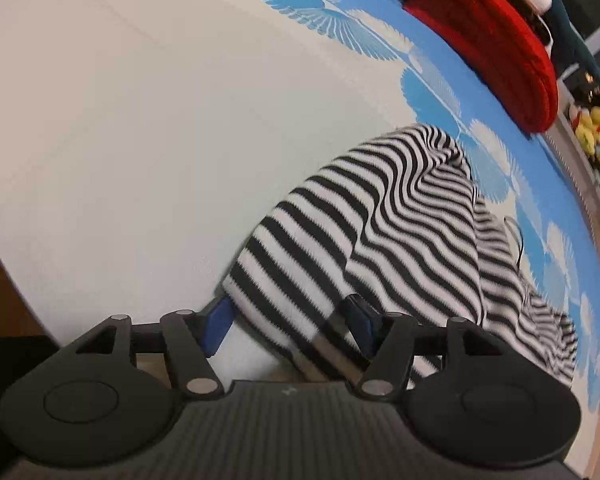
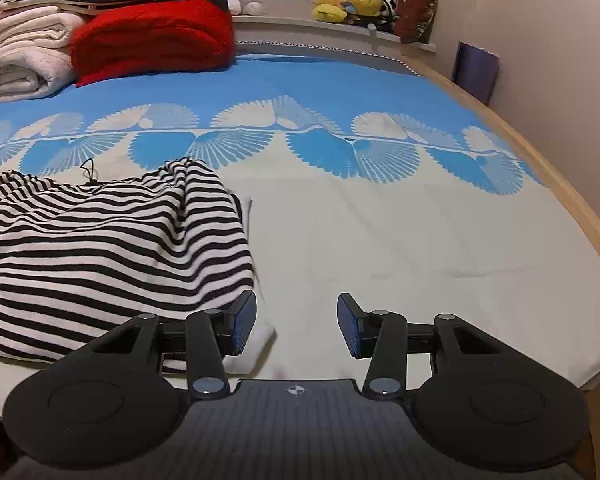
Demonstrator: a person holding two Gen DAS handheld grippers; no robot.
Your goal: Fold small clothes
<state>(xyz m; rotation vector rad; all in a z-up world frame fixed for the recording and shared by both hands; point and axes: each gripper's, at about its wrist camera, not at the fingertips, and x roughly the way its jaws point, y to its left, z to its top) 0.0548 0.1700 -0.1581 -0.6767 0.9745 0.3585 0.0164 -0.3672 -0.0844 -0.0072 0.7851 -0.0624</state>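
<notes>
On a bed spread with a cream and blue fan-patterned sheet, a black-and-white striped garment lies crumpled at the left of the right wrist view, a thin dark cord at its far edge. Behind it, folded white bedding and a red knitted blanket are stacked; yellow plush toys line the window ledge. The left claw stands released, its blue pads either side of the garment's near edge without pressing on it. The right claw is also released, nothing between its pads, its left pad just over the garment's white hem.
</notes>
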